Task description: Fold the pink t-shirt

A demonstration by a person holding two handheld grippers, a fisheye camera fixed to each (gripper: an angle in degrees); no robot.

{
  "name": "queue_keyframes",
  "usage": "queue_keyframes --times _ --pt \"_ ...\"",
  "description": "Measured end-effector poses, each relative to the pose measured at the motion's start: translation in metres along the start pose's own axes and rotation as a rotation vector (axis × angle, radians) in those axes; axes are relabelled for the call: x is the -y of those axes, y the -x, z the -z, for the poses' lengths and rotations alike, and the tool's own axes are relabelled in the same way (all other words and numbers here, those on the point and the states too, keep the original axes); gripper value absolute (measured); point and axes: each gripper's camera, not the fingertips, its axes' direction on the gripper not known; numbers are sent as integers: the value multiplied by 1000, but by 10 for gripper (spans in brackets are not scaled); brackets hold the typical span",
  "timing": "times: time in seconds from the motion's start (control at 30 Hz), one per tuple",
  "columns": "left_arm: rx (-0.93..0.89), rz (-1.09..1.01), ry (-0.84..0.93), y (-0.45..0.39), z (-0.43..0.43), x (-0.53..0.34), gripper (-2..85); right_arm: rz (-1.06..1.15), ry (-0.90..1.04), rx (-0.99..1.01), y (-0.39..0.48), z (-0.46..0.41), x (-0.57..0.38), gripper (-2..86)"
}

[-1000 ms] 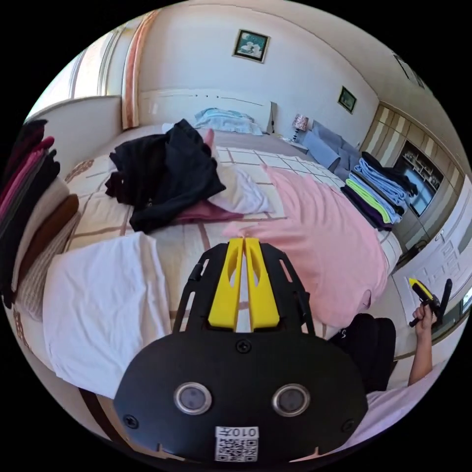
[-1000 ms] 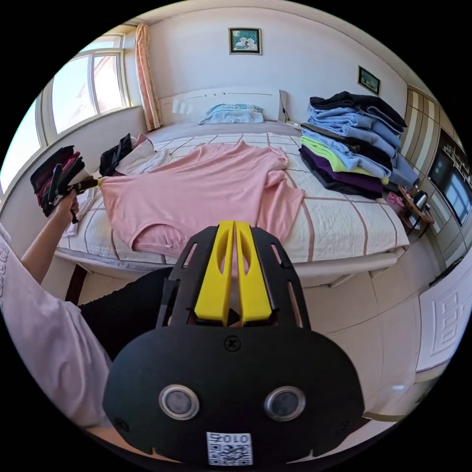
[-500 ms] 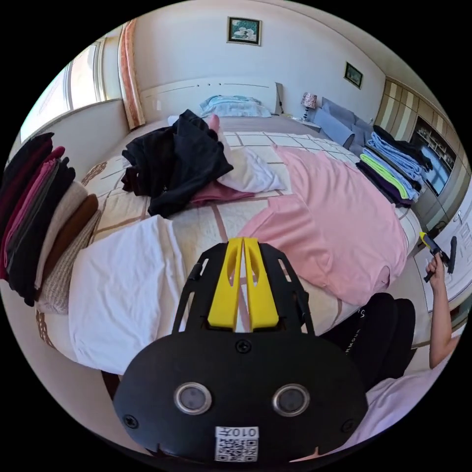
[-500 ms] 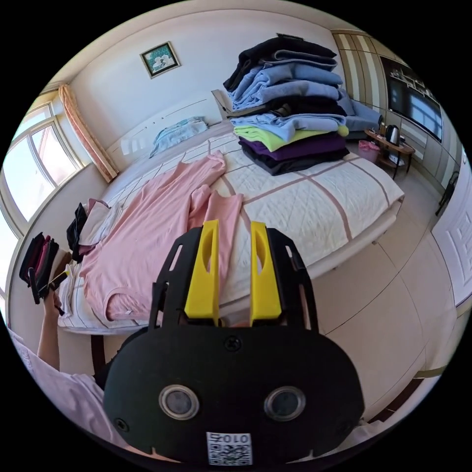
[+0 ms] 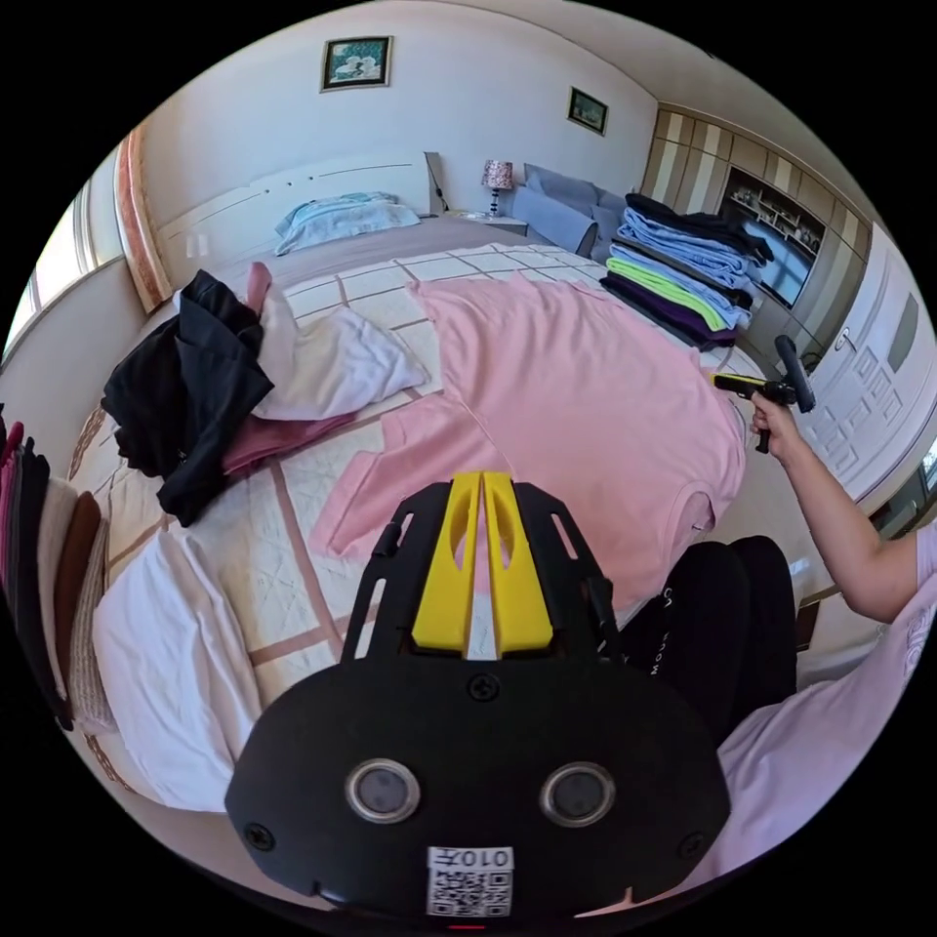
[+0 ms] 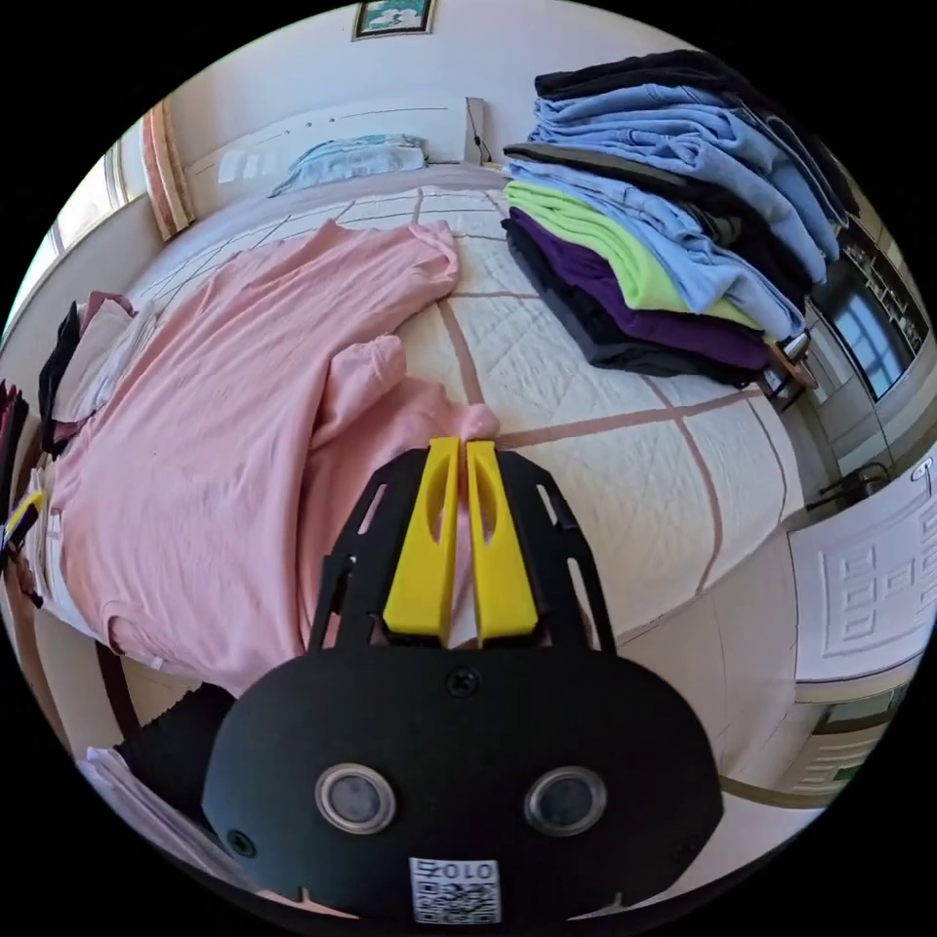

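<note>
In the left gripper view, the left claw (image 5: 483, 480) has its yellow jaws closed together, empty, above the near sleeve of the pink cotton t-shirt (image 5: 586, 390), which lies spread flat on the cream quilted bed (image 5: 283, 547). A heap of black and white clothes (image 5: 215, 381) sits beside it, and a white folded garment (image 5: 166, 673) lies at the bed's edge. A hand holds the right claw (image 5: 727, 383) out over the far edge.

In the right gripper view, the right claw (image 6: 451, 449) is closed and empty over the shirt's other sleeve (image 6: 410, 410). A tall stack of folded blue, green and purple clothes (image 6: 664, 244) rests on the bed nearby, beneath a pale wall (image 6: 293, 68).
</note>
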Motion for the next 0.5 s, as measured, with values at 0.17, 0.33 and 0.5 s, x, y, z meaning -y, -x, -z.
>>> queue_keyframes --times 0.17,0.33,0.5 --pt "-22 -25 49 -1 -17 8 -2 -213 -108 189 -82 54 -44 29" --pt "5 -44 154 -2 -43 18 -2 -462 -64 367 -161 38 -101 33" --pt "-31 -5 224 11 -64 16 -2 -479 -30 352 -157 15 -109 35"
